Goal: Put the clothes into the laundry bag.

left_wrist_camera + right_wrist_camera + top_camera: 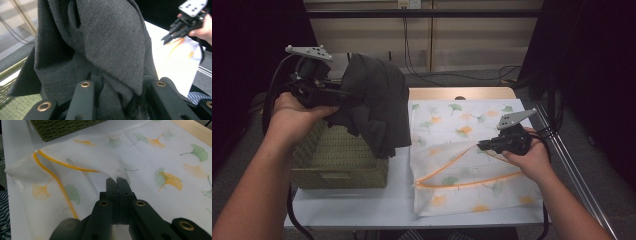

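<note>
A dark grey garment (377, 105) hangs in the air above the woven green basket (337, 155), bunched in my left gripper (343, 98), which is shut on it. In the left gripper view the cloth (100, 45) drapes over both jaws. A white mesh bag (472, 150) printed with ginkgo leaves lies flat at the right, its orange-edged mouth (462, 165) open toward the basket. My right gripper (482, 145) is shut on the upper lip of that mouth and holds it lifted; the pinched mesh (113, 173) rises to the jaw tips (116, 180).
The basket stands at the table's left front. A wooden board (462, 93) lies under the bag's far edge. Cables (432, 75) run on the floor behind. A metal rail (572, 165) runs along the right side of the white table (362, 205).
</note>
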A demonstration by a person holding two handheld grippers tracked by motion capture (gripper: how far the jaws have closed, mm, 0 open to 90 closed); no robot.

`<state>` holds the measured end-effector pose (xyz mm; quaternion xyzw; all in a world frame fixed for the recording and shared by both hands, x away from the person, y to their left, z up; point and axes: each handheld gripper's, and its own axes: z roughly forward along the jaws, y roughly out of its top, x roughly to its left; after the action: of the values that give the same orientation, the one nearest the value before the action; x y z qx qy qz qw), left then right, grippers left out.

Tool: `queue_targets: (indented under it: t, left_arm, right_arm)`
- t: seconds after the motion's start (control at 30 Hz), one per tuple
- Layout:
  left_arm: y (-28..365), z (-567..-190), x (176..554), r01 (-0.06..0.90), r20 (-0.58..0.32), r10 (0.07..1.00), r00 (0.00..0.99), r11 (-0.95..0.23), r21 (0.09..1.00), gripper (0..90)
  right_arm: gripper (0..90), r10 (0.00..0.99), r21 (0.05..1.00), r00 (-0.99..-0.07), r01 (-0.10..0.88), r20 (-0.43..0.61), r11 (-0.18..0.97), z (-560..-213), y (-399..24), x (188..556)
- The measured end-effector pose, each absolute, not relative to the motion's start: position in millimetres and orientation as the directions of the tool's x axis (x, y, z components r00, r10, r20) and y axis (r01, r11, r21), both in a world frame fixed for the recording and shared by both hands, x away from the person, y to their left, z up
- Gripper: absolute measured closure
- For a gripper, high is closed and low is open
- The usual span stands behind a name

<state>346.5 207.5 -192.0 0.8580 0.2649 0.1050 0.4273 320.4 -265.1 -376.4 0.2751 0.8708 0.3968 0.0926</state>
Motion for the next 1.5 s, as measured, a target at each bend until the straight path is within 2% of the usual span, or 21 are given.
queue_targets:
  t: [1.5]
  left_arm:
    - [148.4, -187.6, 285.8, 0.194, -0.029, 0.305, 0.952, -0.527, 0.827, 68.4]
  right_arm:
    - [90.0, 0.58, 0.766, -0.814, 0.4, 0.044, 0.503, -359.1, -262.7, 336.8]
